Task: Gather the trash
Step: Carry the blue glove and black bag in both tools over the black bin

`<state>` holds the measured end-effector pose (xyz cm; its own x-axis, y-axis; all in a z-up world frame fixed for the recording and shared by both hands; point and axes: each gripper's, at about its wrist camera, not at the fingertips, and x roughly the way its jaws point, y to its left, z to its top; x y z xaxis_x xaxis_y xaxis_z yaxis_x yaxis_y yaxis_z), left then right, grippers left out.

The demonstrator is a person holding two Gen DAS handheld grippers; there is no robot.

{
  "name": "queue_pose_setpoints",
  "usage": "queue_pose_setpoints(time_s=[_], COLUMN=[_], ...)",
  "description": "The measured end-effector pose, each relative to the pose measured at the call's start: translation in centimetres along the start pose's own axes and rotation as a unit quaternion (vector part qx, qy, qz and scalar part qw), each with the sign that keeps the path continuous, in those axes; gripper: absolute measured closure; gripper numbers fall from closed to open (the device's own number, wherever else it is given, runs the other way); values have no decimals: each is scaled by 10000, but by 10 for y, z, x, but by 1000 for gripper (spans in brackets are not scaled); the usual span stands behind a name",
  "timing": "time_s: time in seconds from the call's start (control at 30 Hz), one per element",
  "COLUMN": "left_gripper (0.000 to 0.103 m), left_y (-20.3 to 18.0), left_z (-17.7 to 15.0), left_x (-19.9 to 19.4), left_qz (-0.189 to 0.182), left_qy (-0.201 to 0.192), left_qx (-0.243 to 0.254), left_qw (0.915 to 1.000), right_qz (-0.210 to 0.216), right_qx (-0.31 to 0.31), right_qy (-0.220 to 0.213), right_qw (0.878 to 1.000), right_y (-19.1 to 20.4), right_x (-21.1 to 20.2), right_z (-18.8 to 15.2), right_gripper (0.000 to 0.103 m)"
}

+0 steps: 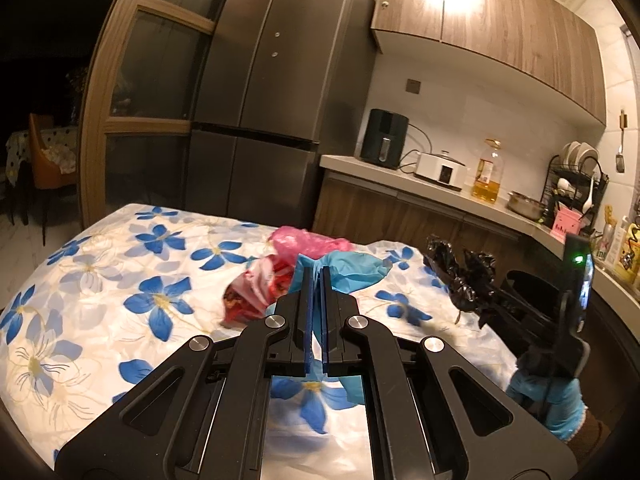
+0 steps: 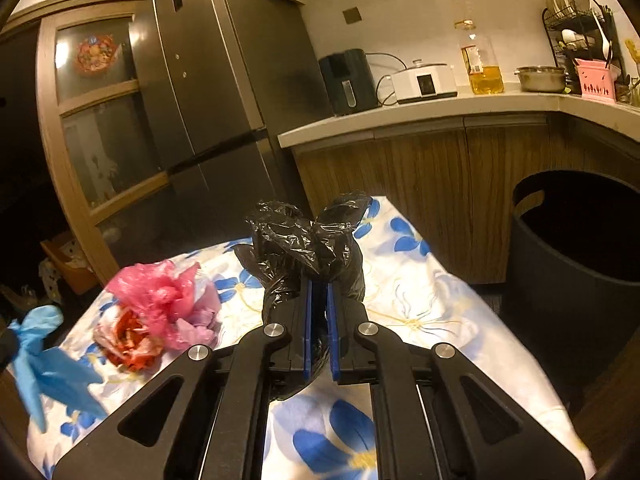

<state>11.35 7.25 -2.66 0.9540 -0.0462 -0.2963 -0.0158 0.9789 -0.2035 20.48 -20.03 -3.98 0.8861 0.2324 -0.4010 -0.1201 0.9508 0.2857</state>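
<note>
My left gripper [image 1: 317,276] is shut on a blue plastic bag [image 1: 352,270], which hangs above the flowered tablecloth [image 1: 120,264]. The same blue bag [image 2: 44,356] shows at the left edge of the right wrist view. My right gripper [image 2: 319,286] is shut on a crumpled black plastic bag [image 2: 308,240], lifted off the cloth; from the left wrist view that black bag [image 1: 464,276] sits at the right. A pink bag [image 2: 160,292] and a red-and-white wrapper [image 2: 128,340] lie on the table between the two grippers.
A tall black bin [image 2: 576,248] stands open just right of the table. Behind are a dark fridge [image 1: 272,80] and a counter [image 2: 400,114] with an air fryer, cooker, oil bottle and dish rack. A gloved hand [image 1: 552,400] holds the right gripper.
</note>
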Motion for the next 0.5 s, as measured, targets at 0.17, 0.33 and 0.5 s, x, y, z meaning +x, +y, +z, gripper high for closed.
queue_pose_setpoints(time_s=[0.17,0.33,0.5], left_gripper=[101,101,101], left_y=[-18,-43,-73], left_z=[3,7,11], left_x=[2,6,12], left_qz=[-194,-391,-648], left_qy=[2,-26,-73], left_qx=[48,180,342], left_qw=[9998,9991,9973], right_qz=[48,-54,-255], right_qx=[-33,-16,66], right_qy=[-166,-388,-598], right_qw=[9998,9992,9979], right_y=[-13,-30,-54], right_x=[-30,-54,-76], right_z=[8,19,29], right_gripper=[95,95,95])
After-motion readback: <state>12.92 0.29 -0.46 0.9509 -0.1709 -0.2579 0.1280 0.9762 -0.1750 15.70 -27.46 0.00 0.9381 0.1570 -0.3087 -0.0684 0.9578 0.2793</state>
